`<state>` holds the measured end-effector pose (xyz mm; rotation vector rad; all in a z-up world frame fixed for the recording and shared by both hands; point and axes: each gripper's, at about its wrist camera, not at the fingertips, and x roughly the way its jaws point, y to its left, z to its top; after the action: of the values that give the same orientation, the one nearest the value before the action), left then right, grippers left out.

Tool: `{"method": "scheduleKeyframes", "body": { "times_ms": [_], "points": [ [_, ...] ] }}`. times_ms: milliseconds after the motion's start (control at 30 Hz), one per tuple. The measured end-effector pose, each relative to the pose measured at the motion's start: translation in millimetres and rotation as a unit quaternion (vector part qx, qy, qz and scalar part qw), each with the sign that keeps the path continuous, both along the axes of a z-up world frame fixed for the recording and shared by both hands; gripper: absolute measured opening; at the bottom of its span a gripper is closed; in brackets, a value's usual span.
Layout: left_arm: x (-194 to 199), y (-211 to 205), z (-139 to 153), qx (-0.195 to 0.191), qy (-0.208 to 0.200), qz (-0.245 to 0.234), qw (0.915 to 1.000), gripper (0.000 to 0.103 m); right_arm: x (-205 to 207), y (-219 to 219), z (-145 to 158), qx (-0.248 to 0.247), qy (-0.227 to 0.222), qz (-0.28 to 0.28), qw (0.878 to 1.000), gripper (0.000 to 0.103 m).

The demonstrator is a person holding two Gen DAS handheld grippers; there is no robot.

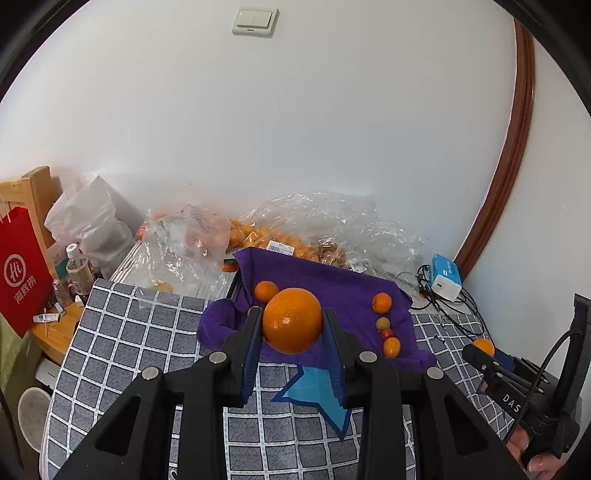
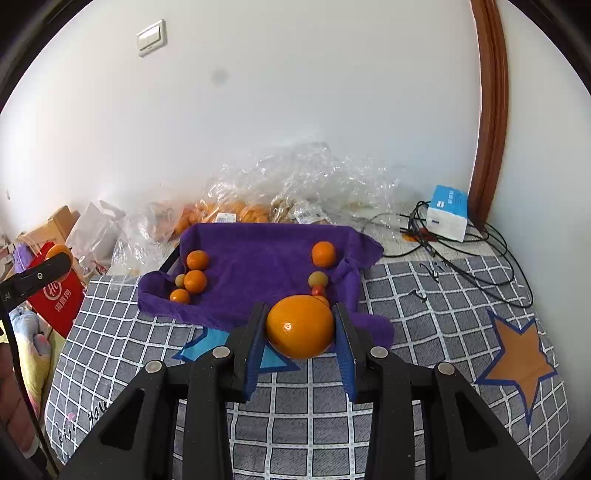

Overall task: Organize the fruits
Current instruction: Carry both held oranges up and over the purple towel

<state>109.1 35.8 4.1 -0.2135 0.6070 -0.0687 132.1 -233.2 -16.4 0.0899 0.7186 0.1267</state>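
Left gripper [image 1: 291, 321] and right gripper [image 2: 300, 326] each clamp a large orange [image 1: 292, 320] [image 2: 300, 326] at its equator; rind firm, smooth, likely heavy, roll-prone.

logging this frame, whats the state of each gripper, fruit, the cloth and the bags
left gripper: shut on large orange
right gripper: shut on big orange
purple cloth: spread out, edges rumpled
small fruits: resting loose on the cloth, two groups
clear plastic bags: crumpled, fruit inside
wall switch: position unclear
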Motion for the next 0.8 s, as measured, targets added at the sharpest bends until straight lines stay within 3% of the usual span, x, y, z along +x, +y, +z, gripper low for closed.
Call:
{"method": "scheduleKeyframes", "body": {
  "times_ms": [800],
  "points": [
    [50.1,-3.7,-12.5,0.009,0.021,-0.007,0.9997,0.03,45.9,-3.5,-4.3,-0.01,0.006,-0.008,1.0,0.035]
  ]
}}
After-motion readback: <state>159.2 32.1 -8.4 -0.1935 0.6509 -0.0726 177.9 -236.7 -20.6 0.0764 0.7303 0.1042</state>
